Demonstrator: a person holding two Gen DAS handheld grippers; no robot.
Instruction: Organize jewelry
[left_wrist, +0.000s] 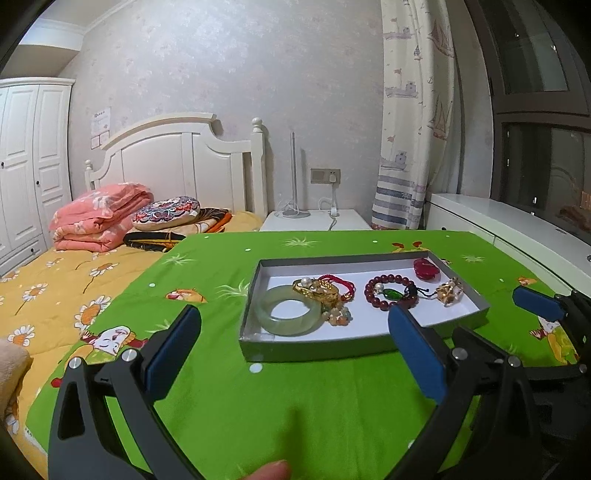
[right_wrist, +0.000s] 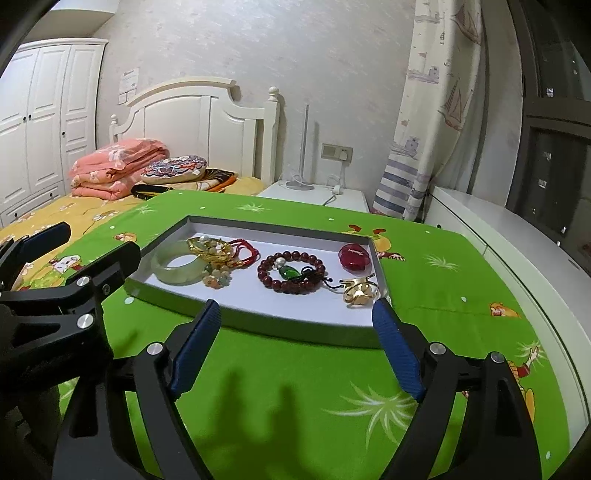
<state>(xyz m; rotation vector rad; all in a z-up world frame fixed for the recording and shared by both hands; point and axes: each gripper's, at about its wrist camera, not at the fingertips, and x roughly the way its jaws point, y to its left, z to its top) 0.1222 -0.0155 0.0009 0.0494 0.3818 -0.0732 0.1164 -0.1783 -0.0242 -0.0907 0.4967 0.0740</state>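
Note:
A shallow grey tray (left_wrist: 314, 347) (right_wrist: 258, 325) with a white floor lies on the green cloth. In it lie a pale green jade bangle (left_wrist: 286, 311) (right_wrist: 177, 266), a tangle of gold and red-cord pieces (left_wrist: 325, 290) (right_wrist: 221, 254), a dark red bead bracelet (left_wrist: 391, 291) (right_wrist: 291, 273), a red round piece (left_wrist: 424, 267) (right_wrist: 352, 255) and a gold flower piece (left_wrist: 448, 291) (right_wrist: 360, 291). My left gripper (left_wrist: 295, 332) is open and empty, just short of the tray's near wall. My right gripper (right_wrist: 297, 321) is open and empty at the near wall too.
The green cartoon-print cloth (left_wrist: 295, 406) (right_wrist: 295, 387) covers the table. A bed with a yellow quilt (left_wrist: 55, 280), pink folded blanket (left_wrist: 99, 214) and pillow stands to the left. A white nightstand (left_wrist: 314, 219) and a white ledge (right_wrist: 517, 236) lie behind and to the right.

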